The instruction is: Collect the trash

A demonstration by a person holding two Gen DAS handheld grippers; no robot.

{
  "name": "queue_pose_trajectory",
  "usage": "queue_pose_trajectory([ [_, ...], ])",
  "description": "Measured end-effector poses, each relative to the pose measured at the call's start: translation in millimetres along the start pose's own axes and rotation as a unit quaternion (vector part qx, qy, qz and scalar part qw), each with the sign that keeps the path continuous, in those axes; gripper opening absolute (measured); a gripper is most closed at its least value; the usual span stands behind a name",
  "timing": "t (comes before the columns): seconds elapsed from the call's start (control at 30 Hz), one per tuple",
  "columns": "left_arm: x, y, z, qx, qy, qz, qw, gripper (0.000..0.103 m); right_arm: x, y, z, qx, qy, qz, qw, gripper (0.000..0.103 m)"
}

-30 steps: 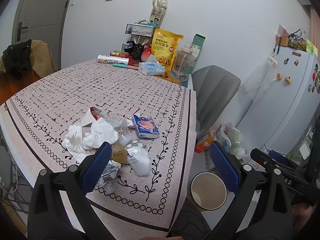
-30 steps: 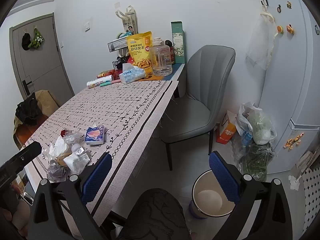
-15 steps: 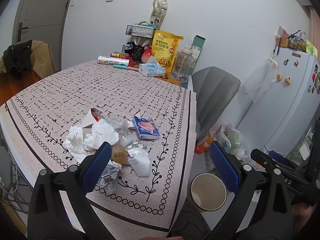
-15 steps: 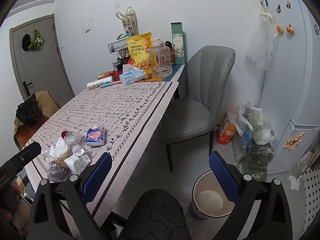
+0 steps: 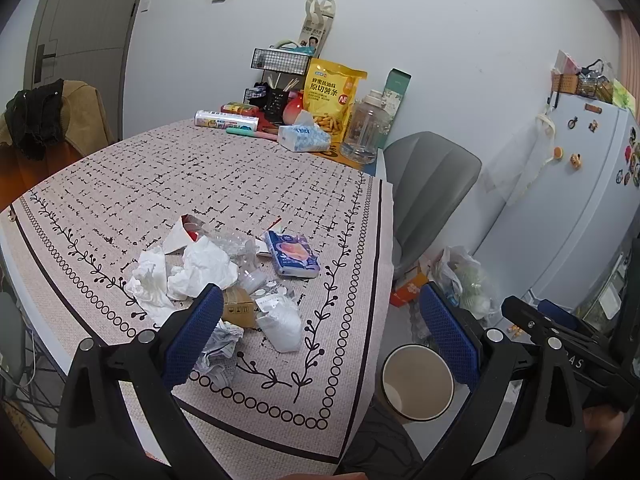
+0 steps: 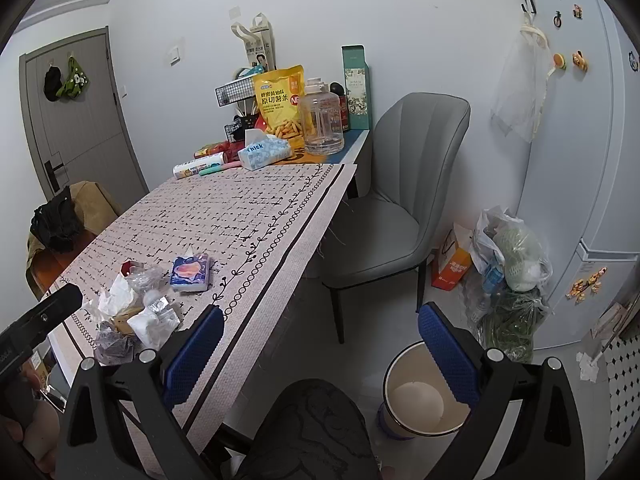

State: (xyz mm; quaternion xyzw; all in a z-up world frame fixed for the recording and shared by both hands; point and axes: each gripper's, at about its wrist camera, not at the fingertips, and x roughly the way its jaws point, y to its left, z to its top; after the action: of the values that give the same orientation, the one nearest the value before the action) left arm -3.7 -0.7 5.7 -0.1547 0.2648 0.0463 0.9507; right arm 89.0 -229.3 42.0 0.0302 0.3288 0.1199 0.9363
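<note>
- White crumpled tissues [image 5: 188,272], a small brown box [image 5: 239,307] and clear plastic scraps lie heaped near the table's [image 5: 200,184] front edge
- Blue tissue pack [image 5: 294,254] sits just beside the heap
- Bin [image 6: 420,394] stands on the floor
- Left gripper [image 5: 316,336] and right gripper [image 6: 320,350] both have jaws wide apart, holding nothing

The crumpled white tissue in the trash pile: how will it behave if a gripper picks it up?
The tissue looks soft and creased, so it will probably squash flat between the pads. It seems very light, so it may lift easily. It touches the clear plastic, which might drag along.
</note>
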Motion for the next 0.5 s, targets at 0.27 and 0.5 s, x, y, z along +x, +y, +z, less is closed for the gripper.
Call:
queue_pose_trajectory([
  [0.27,9,4,-2,-0.006,0.014,0.001,0.9999,0.097,10,2,-1,0.001,0.009,0.003,1.000,0.095],
  [0.5,17,16,-2,-0.017,0.020,0.006,0.9996,0.097,22,10,-2,-0.006,0.017,0.024,1.000,0.095],
])
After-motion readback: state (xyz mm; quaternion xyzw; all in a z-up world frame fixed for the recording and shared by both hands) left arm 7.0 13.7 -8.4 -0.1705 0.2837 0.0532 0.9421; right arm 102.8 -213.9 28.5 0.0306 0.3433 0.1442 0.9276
